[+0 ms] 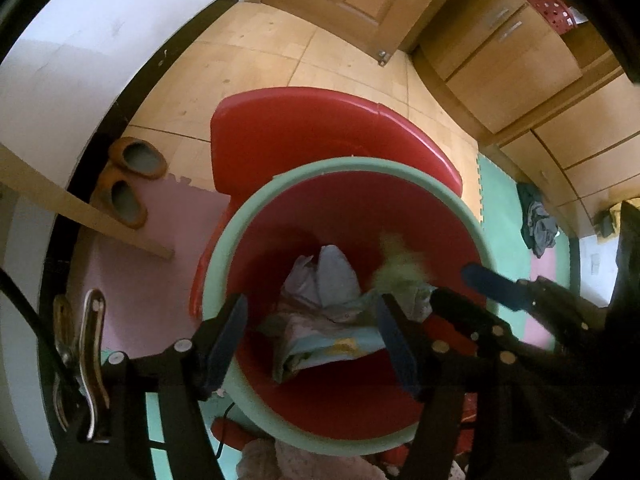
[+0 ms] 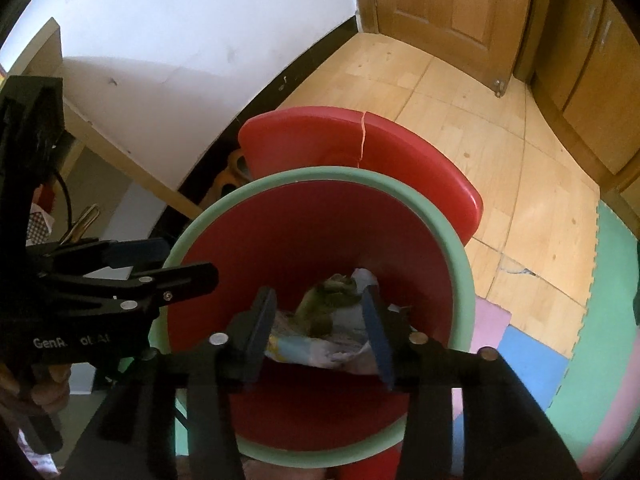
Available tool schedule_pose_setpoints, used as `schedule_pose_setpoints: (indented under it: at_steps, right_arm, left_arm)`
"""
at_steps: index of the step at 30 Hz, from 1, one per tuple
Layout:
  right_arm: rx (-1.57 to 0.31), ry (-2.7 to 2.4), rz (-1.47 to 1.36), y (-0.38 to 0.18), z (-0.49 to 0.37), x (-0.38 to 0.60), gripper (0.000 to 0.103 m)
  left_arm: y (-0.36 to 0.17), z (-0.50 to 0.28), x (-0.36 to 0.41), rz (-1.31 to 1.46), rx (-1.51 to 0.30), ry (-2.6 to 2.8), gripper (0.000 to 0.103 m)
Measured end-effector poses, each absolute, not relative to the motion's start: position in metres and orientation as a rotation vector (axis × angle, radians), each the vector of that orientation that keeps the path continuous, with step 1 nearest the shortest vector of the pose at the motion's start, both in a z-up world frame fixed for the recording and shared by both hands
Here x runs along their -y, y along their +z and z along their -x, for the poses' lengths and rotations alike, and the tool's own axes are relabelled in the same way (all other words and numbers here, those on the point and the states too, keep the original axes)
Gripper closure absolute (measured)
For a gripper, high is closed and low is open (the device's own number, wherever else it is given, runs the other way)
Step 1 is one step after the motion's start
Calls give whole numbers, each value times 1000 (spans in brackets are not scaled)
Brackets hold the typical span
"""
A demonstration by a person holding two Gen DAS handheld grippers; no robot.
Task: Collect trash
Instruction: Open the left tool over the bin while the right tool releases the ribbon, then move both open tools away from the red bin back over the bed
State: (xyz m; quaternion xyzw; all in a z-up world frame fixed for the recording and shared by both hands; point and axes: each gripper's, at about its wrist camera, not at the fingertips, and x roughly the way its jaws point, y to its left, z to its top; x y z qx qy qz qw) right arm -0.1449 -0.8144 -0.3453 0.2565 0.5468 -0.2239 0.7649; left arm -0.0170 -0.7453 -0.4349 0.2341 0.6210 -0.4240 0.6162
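Both grippers are hovering over a round red plastic bin with a pale green rim. The left gripper and right gripper are standing open, gripping nothing. Crumpled paper and wrapper trash is lying inside the bin, with a blurred greenish scrap above it. Only the left view is showing brown slippers at far left; only the right view is showing partly legible "GenR" lettering on the left gripper's body.

The bin is smooth, glossy red plastic with a matt pale-green rim; its raised lid is the same glossy red plastic, and the trash inside is crumpled paper and thin wrapper film. The floor is smooth wood-look boarding beside matt foam mats, and the door and cabinets are satin-finished wood. The left gripper and right gripper are matt black plastic with bright metal pins and dull blue pads.
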Motion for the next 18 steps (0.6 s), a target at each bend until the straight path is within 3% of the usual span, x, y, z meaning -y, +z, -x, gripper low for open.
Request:
schedule_pose_setpoints:
  at_steps: [18]
  right_arm:
    - [-1156,-517,-530,-312,149,806,50]
  left_arm:
    - [-397,15,738,-507,-1396,-982,33]
